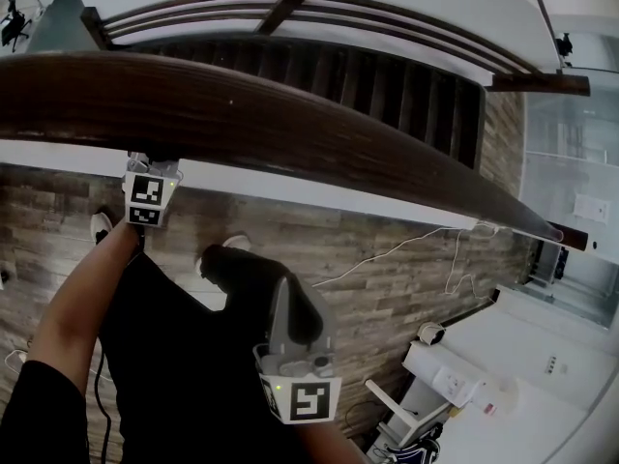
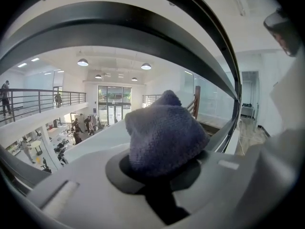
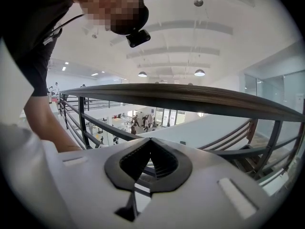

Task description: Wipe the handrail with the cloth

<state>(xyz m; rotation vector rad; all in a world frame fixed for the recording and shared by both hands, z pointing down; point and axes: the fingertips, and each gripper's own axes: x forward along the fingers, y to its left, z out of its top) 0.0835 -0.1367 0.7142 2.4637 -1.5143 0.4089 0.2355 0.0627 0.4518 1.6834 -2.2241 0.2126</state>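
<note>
My left hand-held gripper [image 1: 151, 174] clamps the bunched blue-grey knitted cloth [image 2: 162, 132] at the near underside of the long dark-brown wooden handrail [image 1: 290, 114]. I cannot tell whether the cloth touches the rail. I'd press it on firmly, then sweep right. My right hand-held gripper [image 3: 150, 143] hangs nearer, closed and empty.

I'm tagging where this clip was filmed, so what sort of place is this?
Probably an upper-level walkway in a large, bright building overlooking an open hall: a wooden handrail on metal bars, people on the floor below, and round ceiling lamps.
</note>
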